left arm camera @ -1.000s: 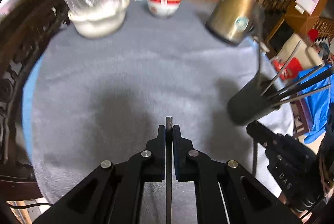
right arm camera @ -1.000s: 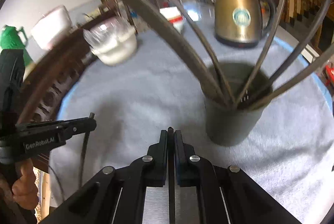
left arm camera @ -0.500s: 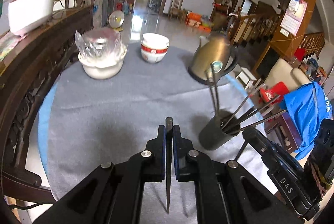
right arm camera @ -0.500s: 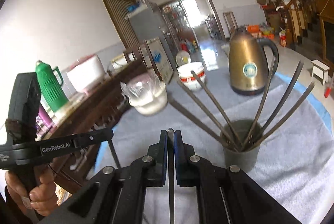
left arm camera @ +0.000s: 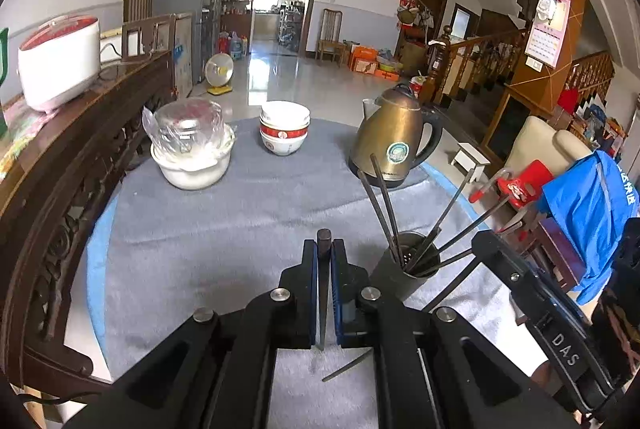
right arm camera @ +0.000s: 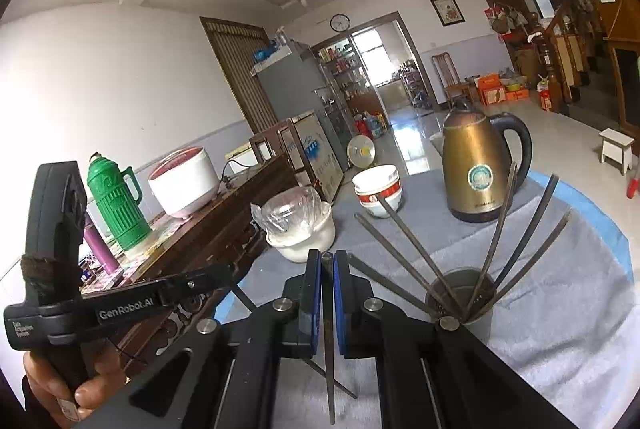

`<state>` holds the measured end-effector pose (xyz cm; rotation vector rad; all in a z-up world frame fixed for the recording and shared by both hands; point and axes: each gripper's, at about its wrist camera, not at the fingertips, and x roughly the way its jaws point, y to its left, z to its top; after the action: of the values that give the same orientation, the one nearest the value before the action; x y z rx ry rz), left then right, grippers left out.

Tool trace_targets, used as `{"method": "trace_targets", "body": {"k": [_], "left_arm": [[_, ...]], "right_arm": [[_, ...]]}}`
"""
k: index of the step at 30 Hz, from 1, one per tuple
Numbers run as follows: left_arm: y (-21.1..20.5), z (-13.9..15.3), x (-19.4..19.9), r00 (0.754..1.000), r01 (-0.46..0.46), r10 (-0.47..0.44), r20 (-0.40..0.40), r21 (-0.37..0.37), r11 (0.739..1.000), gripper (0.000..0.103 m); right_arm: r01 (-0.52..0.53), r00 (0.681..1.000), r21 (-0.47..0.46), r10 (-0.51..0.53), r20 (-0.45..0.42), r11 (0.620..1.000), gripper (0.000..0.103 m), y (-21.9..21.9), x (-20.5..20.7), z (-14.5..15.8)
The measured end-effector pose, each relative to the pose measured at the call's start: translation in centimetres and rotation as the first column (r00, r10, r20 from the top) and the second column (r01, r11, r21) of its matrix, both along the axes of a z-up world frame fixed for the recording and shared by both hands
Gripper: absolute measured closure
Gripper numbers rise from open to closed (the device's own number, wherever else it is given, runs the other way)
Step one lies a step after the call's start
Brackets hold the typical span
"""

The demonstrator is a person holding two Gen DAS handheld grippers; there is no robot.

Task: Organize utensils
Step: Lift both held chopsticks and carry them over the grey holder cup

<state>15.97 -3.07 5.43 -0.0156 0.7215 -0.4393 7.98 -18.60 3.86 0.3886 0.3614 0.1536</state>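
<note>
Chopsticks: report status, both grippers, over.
Left gripper and right gripper each shut on one chopstick. Holder holds five more, fanned out. Nothing in the way.

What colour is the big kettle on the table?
The kettle is golden bronze with a black handle, clearest in the right wrist view.

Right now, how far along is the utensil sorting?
Done: five chopsticks stand fanned in the dark holder cup. In hand: the left gripper and right gripper each clamp one chopstick. Left: dropping both into the cup; no loose utensils show on the grey cloth.
</note>
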Motion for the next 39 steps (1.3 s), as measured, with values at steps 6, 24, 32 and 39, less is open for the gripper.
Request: {"method": "trace_targets", "body": {"k": [6,24,32,39], "left_arm": [[-1.1,1.1,-0.7,0.999,-0.012,0.01,0.049,0.034,0.999,0.096],[-4.6,4.8,-1.5,0.986,-0.012,-0.005,0.165,0.099,0.995,0.096],[-6.6,6.1,-1.0,0.981,0.009,-0.03,0.19,0.111,0.994,0.096],[-7.8,7.6,-0.7,0.976,0.029,-0.051,0.213,0.104,0.994,0.096]], "right_arm": [[0.008,1.0,0.004,-0.008,0.018,1.0,0.096,-0.5,-0.4,0.8],[0.059,0.993,-0.028,-0.056,0.101,0.998,0.096,-3.9,-1.3,5.0],[0.087,0.988,-0.045,-0.081,0.131,0.995,0.096,-5.7,-1.0,6.9],[0.112,0.983,-0.056,-0.102,0.152,0.992,0.096,-7.0,-0.8,8.3]]}}
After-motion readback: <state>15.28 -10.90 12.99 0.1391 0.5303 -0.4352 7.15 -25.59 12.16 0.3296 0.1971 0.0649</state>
